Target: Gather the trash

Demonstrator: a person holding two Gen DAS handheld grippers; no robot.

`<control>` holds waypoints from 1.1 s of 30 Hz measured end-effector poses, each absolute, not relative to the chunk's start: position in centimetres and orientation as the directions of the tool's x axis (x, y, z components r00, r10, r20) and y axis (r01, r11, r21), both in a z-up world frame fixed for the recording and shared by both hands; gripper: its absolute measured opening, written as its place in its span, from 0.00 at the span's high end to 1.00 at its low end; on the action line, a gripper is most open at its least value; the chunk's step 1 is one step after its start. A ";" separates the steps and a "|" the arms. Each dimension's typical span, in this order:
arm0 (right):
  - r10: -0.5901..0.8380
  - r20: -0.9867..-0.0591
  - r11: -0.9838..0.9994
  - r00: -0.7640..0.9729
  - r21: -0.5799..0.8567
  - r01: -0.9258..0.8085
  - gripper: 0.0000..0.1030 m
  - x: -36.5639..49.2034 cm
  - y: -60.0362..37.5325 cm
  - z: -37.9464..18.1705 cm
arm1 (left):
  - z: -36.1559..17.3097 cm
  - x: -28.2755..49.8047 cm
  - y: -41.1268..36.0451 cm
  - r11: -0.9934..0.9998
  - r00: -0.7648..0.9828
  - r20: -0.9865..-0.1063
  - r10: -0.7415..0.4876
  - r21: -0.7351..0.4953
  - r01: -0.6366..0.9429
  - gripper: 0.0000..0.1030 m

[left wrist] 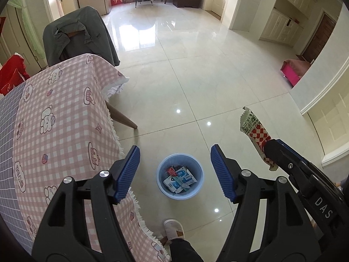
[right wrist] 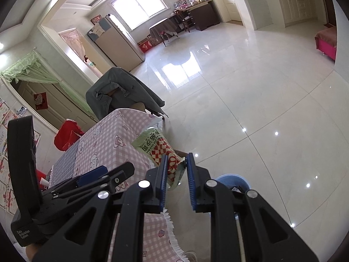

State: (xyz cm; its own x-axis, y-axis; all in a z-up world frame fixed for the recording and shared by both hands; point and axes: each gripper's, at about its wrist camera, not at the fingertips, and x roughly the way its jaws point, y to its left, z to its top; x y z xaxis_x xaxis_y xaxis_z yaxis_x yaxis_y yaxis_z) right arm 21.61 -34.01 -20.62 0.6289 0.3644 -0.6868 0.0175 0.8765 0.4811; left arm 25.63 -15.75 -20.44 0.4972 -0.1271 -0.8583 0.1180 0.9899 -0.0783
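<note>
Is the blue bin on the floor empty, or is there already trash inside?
Not empty. In the left wrist view the bin stands upright on the floor with several wrappers and small cartons lying in its bottom.

floor (left wrist: 196,69): glossy pale tiles, smooth, mirroring window and ceiling lights
tablecloth (left wrist: 65,113): matt woven cloth, pink check, frayed white fringe
jacket (left wrist: 76,32): dull grey-green cloth, creased
table leg (left wrist: 122,118): smooth wood
bin (left wrist: 180,175): smooth blue plastic
wrapper (right wrist: 160,150): shiny crinkled plastic film, printed
left gripper (left wrist: 175,172): matt black plastic, ribbed blue rubbery pads (left wrist: 128,174), bright metal screws
right gripper (right wrist: 176,181): same black plastic, ribbed blue pads
</note>
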 end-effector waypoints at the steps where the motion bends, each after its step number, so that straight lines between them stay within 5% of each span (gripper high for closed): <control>1: 0.365 -0.686 0.876 0.629 0.481 0.016 0.82 21.6 -34.2 -20.6 | -20.3 25.6 -15.7 0.990 0.499 -0.857 -0.127 -0.079 0.117 0.35; 33: 0.389 -0.663 0.895 0.639 0.435 -0.094 0.73 20.3 -31.6 -15.6 | -14.7 22.5 -12.2 0.997 0.580 -0.810 -0.081 -0.076 0.032 0.31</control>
